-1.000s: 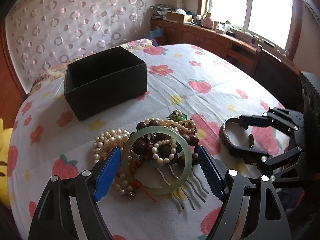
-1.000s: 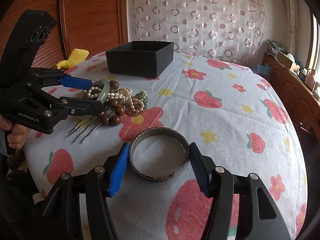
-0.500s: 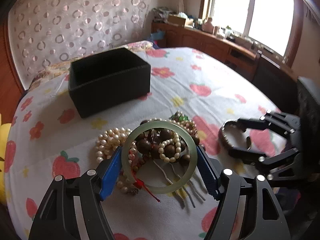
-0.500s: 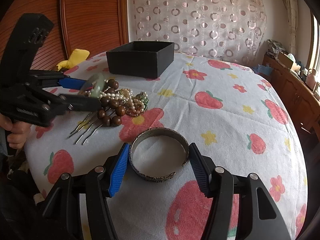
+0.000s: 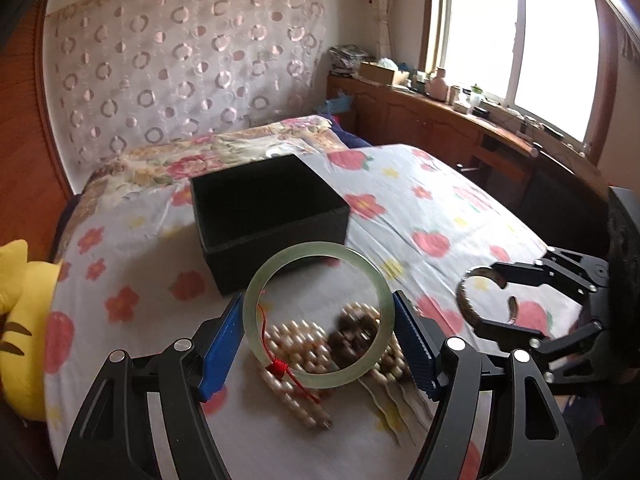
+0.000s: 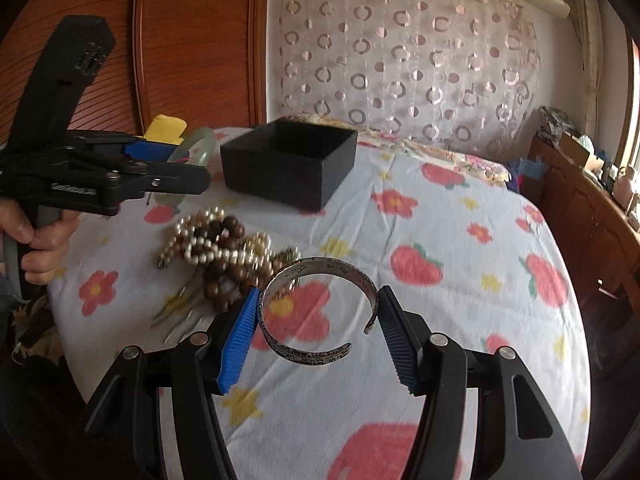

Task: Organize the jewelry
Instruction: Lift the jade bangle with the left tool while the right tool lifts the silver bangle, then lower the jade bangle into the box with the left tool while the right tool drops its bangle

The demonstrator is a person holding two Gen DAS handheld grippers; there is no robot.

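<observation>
Cloth, floral bedspread (image 6: 460, 208): white with red flowers and strawberries; carries everything below.
Black box (image 5: 268, 216): open top, upright, on the bedspread beyond the jewelry pile.
Jewelry pile (image 6: 224, 244): pearl strands, brown wooden beads, metal hair pins; heaped on the cloth in front of the box.
Left gripper (image 5: 318, 338): angled downward, raised above the pile; blue pads pressed against a jade bangle (image 5: 316, 316), ring tilted up facing the camera, red thread hanging.
Right gripper (image 6: 316, 320): angled downward, clear of the cloth; pads clamp a silver cuff (image 6: 316, 316), gap at lower right.
Hand (image 6: 38, 240): wrapped around the left gripper's handle.
</observation>
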